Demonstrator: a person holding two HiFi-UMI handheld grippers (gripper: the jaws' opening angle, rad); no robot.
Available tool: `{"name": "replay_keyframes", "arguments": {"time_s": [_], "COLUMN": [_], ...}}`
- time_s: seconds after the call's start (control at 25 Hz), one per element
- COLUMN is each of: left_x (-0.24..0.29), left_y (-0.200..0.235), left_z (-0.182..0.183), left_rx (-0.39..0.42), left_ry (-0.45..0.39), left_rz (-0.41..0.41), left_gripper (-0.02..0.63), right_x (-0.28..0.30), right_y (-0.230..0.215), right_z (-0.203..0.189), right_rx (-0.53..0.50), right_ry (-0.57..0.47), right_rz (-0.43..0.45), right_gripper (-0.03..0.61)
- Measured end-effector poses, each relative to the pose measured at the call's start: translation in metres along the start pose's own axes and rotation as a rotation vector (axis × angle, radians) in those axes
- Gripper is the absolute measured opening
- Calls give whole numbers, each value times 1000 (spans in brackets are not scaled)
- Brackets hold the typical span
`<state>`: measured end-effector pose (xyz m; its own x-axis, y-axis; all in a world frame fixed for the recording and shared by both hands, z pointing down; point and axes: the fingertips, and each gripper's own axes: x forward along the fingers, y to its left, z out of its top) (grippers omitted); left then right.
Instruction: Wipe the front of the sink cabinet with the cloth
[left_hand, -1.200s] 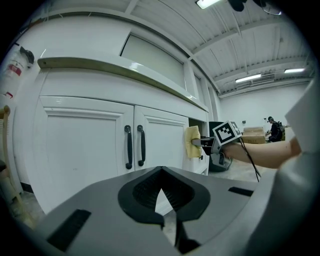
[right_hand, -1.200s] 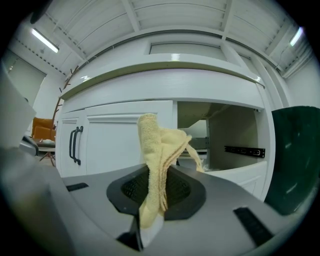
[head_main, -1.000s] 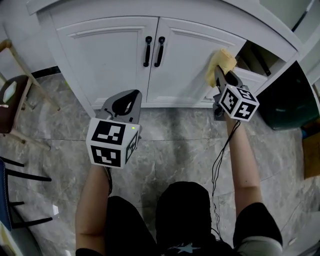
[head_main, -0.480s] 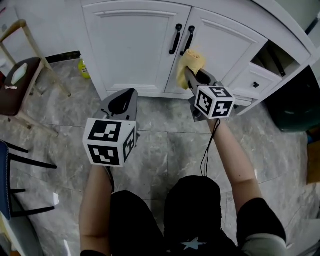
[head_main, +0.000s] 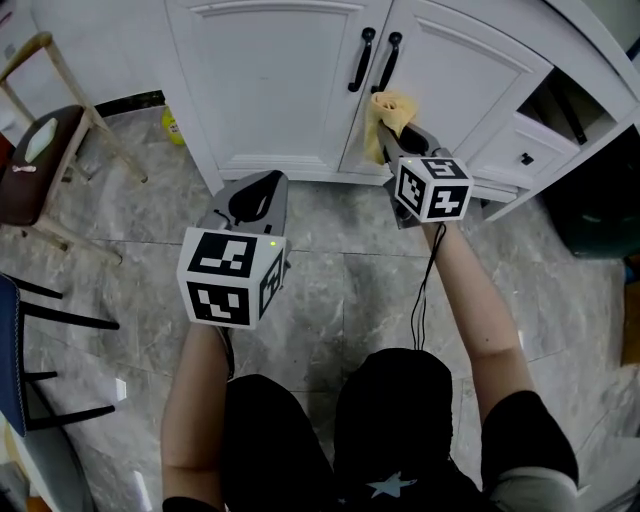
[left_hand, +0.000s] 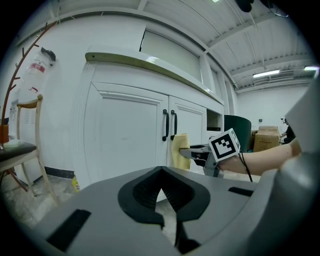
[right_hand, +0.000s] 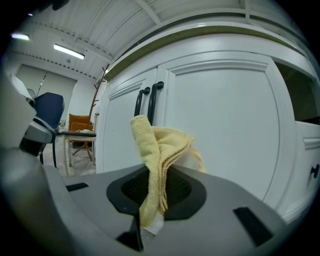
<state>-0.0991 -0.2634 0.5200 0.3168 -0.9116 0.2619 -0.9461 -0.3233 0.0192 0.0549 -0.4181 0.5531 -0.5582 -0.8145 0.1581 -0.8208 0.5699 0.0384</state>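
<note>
While the fingers (right_hand: 186, 194) of the right gripper (head_main: 398, 135) are closing tightly on a folded yellow cloth (right_hand: 159, 146), with nothing else between them, the cloth's free end is sticking out past the tips and pressing against the white front of the sink cabinet (head_main: 270, 95). It is lying on the right-hand door (head_main: 455, 85), at that door's inner edge and just below its black handle (head_main: 390, 62), which is hanging beside the matching handle (head_main: 360, 60) of the left-hand door. The left gripper (head_main: 265, 190) is hovering lower and well apart from the cabinet, over the grey stone floor (head_main: 330, 270); its fingers are meeting at the tips and are holding nothing, only a small gap showing between their dark pads. Both forearms are reaching forward from the person crouching at the bottom of the head view. A drawer (head_main: 520, 150) is standing partly open at the cabinet's right end, and a wooden chair (head_main: 40, 150) is standing off to the left.
</note>
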Motion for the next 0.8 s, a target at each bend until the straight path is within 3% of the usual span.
{"name": "replay_keyframes", "arguments": {"time_s": [0.32,0.8], "left_x": [35,93], "left_y": [-33,-99], "left_z": [0,-10], "left_rx": [17,38], "left_ry": [28,51], "left_rz": [-52,-162], "left_gripper": [15,15], "right_x": [-26,-92], "right_y": [-58,-183], "right_z": [-11,-38], "right_rx": [9,52], "right_ry": [-6,-15], "right_rz": [-68,-293], "right_gripper": [64,64]}}
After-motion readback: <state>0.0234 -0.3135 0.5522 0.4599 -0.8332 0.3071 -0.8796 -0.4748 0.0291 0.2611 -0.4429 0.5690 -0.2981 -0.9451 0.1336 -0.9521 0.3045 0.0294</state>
